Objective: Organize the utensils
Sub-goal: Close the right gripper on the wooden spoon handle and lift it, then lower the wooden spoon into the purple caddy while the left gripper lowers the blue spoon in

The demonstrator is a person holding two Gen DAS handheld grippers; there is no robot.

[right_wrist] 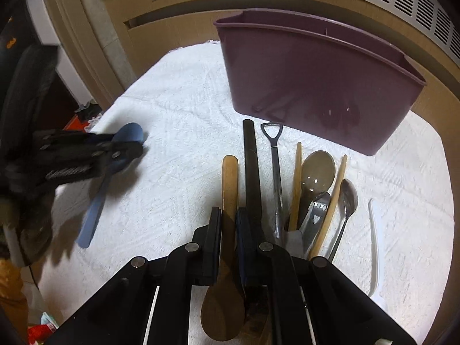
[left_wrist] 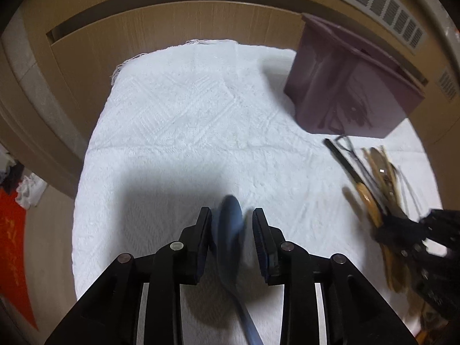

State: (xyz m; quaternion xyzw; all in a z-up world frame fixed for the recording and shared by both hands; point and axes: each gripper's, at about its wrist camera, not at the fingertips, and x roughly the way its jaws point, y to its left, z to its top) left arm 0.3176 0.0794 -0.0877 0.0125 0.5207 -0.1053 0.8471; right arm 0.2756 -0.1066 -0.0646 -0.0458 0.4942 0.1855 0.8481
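Note:
A blue spoon lies between the jaws of my left gripper, bowl forward. The jaws stand apart and do not press on it. In the right wrist view this same blue spoon rests on the white towel under the left gripper. My right gripper is shut on the handle of a wooden spoon, whose bowl points back towards the camera. A purple utensil caddy stands upright behind it, also visible as the caddy at the far right of the left wrist view.
Beside the right gripper lies a pile: a black handle, a metal utensil, chopsticks, a brown spoon, a metal spoon, a white plastic utensil. The white towel covers a wooden table.

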